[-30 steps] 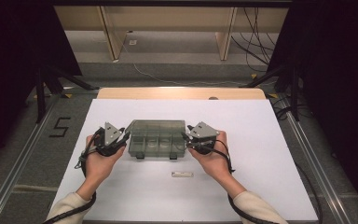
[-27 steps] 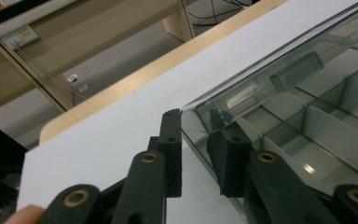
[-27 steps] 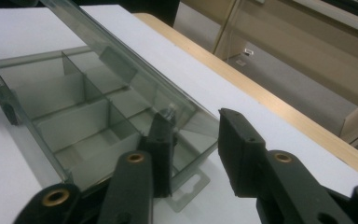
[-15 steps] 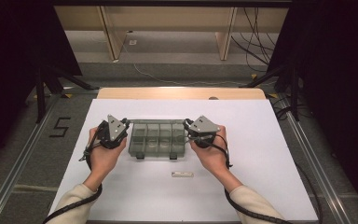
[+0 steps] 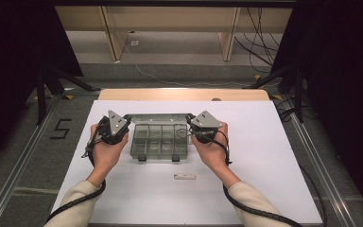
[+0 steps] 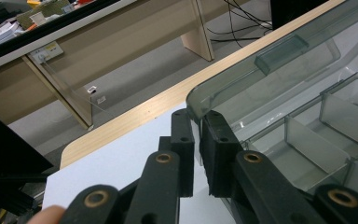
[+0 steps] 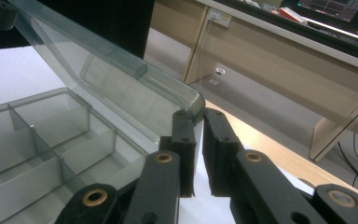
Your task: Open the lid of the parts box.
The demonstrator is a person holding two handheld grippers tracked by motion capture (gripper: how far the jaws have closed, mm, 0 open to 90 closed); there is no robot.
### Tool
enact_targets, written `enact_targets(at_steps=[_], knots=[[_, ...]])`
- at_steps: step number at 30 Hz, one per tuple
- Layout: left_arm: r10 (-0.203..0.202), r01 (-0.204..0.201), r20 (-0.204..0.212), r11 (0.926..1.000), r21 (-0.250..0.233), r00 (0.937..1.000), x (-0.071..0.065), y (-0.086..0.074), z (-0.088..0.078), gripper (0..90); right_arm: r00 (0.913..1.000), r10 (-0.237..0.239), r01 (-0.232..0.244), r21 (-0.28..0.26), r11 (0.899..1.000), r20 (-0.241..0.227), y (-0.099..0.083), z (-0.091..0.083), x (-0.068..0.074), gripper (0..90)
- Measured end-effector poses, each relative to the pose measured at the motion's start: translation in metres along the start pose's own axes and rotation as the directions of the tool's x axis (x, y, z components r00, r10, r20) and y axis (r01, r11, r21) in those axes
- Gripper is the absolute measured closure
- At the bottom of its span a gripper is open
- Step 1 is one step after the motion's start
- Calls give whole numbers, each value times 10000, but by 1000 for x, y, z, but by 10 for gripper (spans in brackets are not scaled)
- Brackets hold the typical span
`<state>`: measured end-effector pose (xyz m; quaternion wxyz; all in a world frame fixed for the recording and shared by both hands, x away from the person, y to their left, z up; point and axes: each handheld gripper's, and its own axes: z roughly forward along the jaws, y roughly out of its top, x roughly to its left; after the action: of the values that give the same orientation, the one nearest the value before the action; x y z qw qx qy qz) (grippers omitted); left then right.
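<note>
Two grippers, left (image 5: 123, 128) and right (image 5: 192, 126), each clenched on a lid (image 5: 159, 118) corner, one box (image 5: 159, 142) mid-surface (image 5: 274, 156), bare room around, one small strip (image 5: 185, 177) at six o'clock.

White tabletop (image 5: 274, 156) with a pale wooden strip (image 5: 184, 94) along its far edge. Beyond it, grey floor (image 5: 179, 56) and a light wooden bench (image 5: 170, 16) on two plank legs, black cables (image 5: 260, 28) trailing at its right end. Dark curtains (image 5: 14, 56) stand on both sides. A black numeral 5 (image 5: 60, 128) is marked on the floor left of the tabletop, beside a metal rail (image 5: 23, 156).
</note>
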<state>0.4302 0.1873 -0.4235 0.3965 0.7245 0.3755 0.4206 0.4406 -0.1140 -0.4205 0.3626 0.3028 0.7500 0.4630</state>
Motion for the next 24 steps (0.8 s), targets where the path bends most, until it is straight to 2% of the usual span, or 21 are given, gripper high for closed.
enact_targets(at_steps=[8, 9, 14, 24], knots=[[-273, 273, 48, 9996, -17, 9996, 4, 3, 5, 832, 9990, 440, -440, -89, 9990, 20, 2, 5, -2, 843], [-300, 300, 51, 9995, -27, 9995, 4, 4, 6, 832, 9994, 320, -317, -186, 9993, 141, 3, 6, -4, 843], [-387, 389, 161, 9992, -100, 9991, 7, 4, 8, 833, 9980, 624, -623, -209, 9978, 46, 4, 8, -5, 844], [-551, 552, 201, 9985, -66, 9983, 10, 7, 13, 831, 9963, 853, -851, -243, 9961, 63, 6, 13, -9, 844]])
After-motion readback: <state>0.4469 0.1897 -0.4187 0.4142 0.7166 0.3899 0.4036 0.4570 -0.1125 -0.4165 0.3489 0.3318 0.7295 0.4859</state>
